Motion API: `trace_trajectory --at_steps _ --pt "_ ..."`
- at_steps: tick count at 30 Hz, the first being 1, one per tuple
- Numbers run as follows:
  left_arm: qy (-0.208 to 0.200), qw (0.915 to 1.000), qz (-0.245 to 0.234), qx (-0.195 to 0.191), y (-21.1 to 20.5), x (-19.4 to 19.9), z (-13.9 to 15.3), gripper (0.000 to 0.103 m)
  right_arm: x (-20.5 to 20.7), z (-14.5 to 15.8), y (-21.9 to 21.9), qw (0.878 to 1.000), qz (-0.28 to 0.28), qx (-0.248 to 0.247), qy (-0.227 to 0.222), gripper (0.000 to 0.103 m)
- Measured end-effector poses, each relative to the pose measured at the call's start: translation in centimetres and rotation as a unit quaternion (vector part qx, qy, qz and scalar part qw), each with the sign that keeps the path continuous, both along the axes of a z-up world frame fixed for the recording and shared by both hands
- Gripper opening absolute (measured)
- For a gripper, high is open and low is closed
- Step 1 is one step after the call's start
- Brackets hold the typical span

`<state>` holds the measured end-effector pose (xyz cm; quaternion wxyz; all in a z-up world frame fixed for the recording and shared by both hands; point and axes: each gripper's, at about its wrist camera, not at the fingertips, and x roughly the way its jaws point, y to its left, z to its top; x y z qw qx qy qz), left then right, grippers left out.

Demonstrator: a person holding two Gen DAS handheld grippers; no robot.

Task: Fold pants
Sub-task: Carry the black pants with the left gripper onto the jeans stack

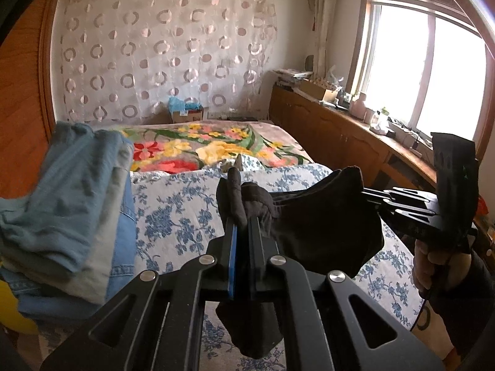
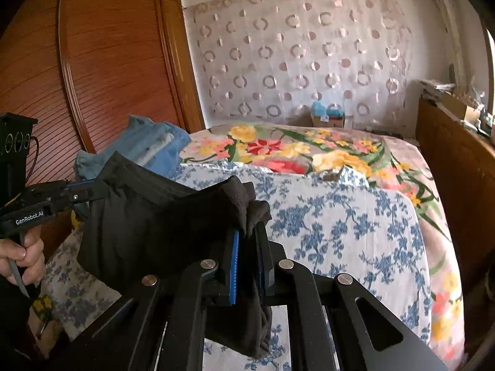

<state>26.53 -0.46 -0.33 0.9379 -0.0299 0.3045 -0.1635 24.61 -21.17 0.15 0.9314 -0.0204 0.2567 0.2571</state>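
Black pants point(image 1: 324, 225) hang in the air above the bed, stretched between both grippers. My left gripper point(image 1: 243, 216) is shut on one bunched end of the pants; fabric sticks out past the fingertips and dangles below the jaws. My right gripper point(image 1: 368, 196) comes in from the right and is shut on the other end. In the right wrist view my right gripper point(image 2: 249, 232) clamps the black pants point(image 2: 148, 225), and my left gripper point(image 2: 102, 190) grips them from the left.
The bed has a blue-and-white floral sheet point(image 1: 179, 213) and a bright flowered blanket point(image 1: 201, 145) behind it. A stack of folded blue and grey clothes point(image 1: 71, 204) sits at the left. A wooden wardrobe point(image 2: 102, 71) stands left; a cluttered wooden cabinet point(image 1: 334, 123) runs under the window.
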Motion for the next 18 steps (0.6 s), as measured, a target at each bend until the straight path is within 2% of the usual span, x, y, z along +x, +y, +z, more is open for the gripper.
trace_trajectory --at_steps 10,18 --pt "-0.029 0.9992 0.027 -0.004 3.7 -0.1 2.5 0.007 1.8 3.5 3.5 0.998 0.036 -0.016 -0.038 0.009" --pt "-0.063 0.9946 0.082 -0.009 8.0 -0.2 5.1 0.007 5.3 6.9 8.8 0.992 0.093 -0.019 -0.088 0.009"
